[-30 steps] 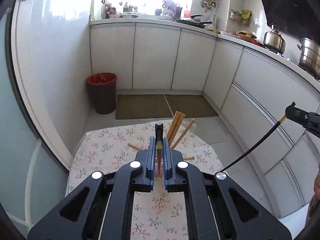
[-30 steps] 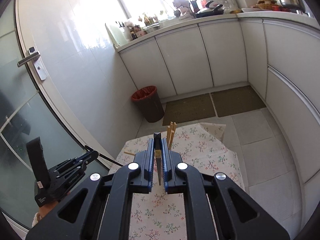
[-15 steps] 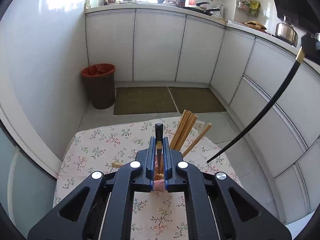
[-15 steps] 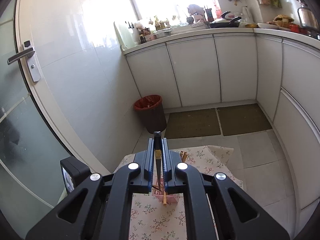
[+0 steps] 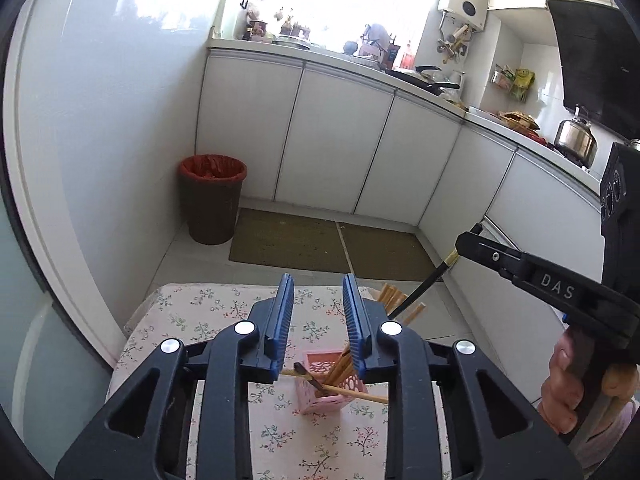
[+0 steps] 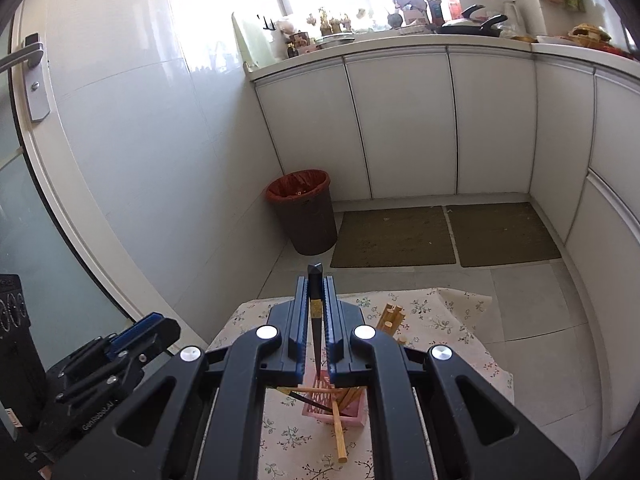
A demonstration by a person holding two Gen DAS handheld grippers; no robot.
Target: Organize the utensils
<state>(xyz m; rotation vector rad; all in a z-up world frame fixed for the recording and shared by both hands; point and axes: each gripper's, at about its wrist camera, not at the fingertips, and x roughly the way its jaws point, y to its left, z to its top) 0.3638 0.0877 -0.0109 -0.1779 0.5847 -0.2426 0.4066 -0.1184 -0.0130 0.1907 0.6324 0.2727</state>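
Chopsticks point(image 5: 344, 366) stand bundled in a pink perforated holder point(image 5: 332, 394) at lower centre of the left wrist view, on a surface point(image 5: 192, 320) covered by a floral cloth. One dark-tipped chopstick point(image 5: 310, 376) lies slanted across the holder's rim, and a pale one point(image 6: 339, 432) leans out of it toward the bottom of the right wrist view. The left claw point(image 5: 318, 312) hangs released above the holder, its blue-padded jaws apart with nothing between them. The right claw point(image 6: 316, 320) is clenched on a black chopstick point(image 6: 315, 316), which runs straight down the middle of its view with the tip pointing at the holder's mouth. The step in hand appears to be dropping this black chopstick into the holder. The next move likely calls for lowering it until the tip sits inside the rim, then releasing, taking care not to knock the slanted sticks out. A bin point(image 6: 306, 216) stands on the floor beyond.
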